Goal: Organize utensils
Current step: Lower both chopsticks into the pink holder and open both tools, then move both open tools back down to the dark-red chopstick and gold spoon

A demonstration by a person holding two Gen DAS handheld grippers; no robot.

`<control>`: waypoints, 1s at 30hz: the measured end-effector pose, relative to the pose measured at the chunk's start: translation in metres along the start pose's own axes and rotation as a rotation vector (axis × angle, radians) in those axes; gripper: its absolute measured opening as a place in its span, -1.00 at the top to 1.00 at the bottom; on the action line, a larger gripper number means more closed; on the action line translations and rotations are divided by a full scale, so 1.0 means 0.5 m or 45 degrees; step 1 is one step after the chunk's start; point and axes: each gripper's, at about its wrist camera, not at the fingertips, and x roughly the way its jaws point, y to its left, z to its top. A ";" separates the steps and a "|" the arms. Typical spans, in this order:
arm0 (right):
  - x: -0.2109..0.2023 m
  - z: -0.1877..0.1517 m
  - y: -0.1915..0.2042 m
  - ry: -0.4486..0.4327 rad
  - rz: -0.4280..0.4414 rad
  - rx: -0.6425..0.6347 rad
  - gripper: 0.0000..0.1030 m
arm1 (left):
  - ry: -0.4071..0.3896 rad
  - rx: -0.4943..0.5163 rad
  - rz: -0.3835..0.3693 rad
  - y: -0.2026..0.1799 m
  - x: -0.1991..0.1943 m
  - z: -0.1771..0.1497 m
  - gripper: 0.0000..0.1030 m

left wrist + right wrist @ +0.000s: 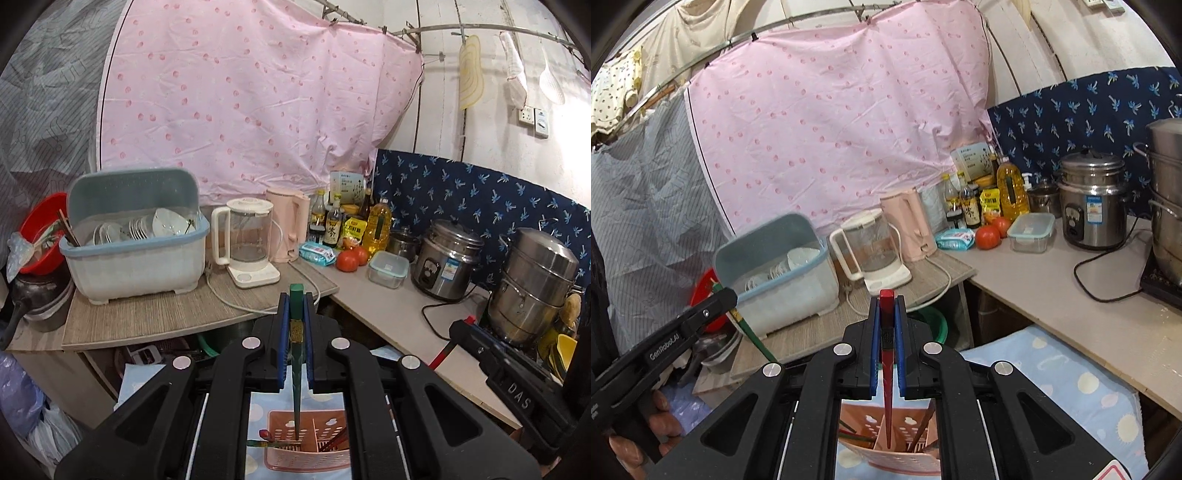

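Note:
My left gripper [296, 299] is shut on a green chopstick [296, 369] that points down into a pink perforated utensil holder [306, 443]. The holder stands on a light blue patterned cloth and holds other chopsticks. My right gripper [887, 301] is shut on a red chopstick [887, 369], its tip down inside the same pink holder [897, 439]. The left gripper with its green chopstick [753, 336] also shows at the left of the right wrist view. The right gripper body [509, 373] shows at the right of the left wrist view.
A blue-grey dish rack [136, 236] with bowls and chopsticks, a glass kettle [247, 243], a pink kettle [290, 225], bottles, tomatoes [351, 258], a lidded container [388, 269], a rice cooker [447, 258] and a steel steamer pot [532, 288] stand on the counters.

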 end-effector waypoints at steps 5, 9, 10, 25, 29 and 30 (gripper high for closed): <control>0.034 -0.035 -0.007 0.059 -0.010 0.006 0.86 | 0.043 -0.005 -0.001 0.007 0.032 -0.020 0.87; 0.047 -0.052 -0.015 0.084 -0.018 0.015 0.86 | 0.068 -0.011 -0.006 0.010 0.045 -0.031 0.86; 0.048 -0.055 -0.016 0.088 -0.020 0.015 0.86 | 0.071 -0.012 -0.009 0.010 0.046 -0.033 0.86; -0.006 -0.082 -0.034 0.077 -0.056 0.036 0.57 | 0.088 -0.004 -0.003 -0.003 0.013 -0.056 0.30; -0.032 -0.090 -0.031 0.074 -0.054 0.035 0.57 | 0.090 0.007 -0.014 -0.013 -0.011 -0.068 0.30; -0.039 -0.092 -0.031 0.074 -0.051 0.036 0.57 | 0.092 0.010 -0.016 -0.015 -0.018 -0.073 0.30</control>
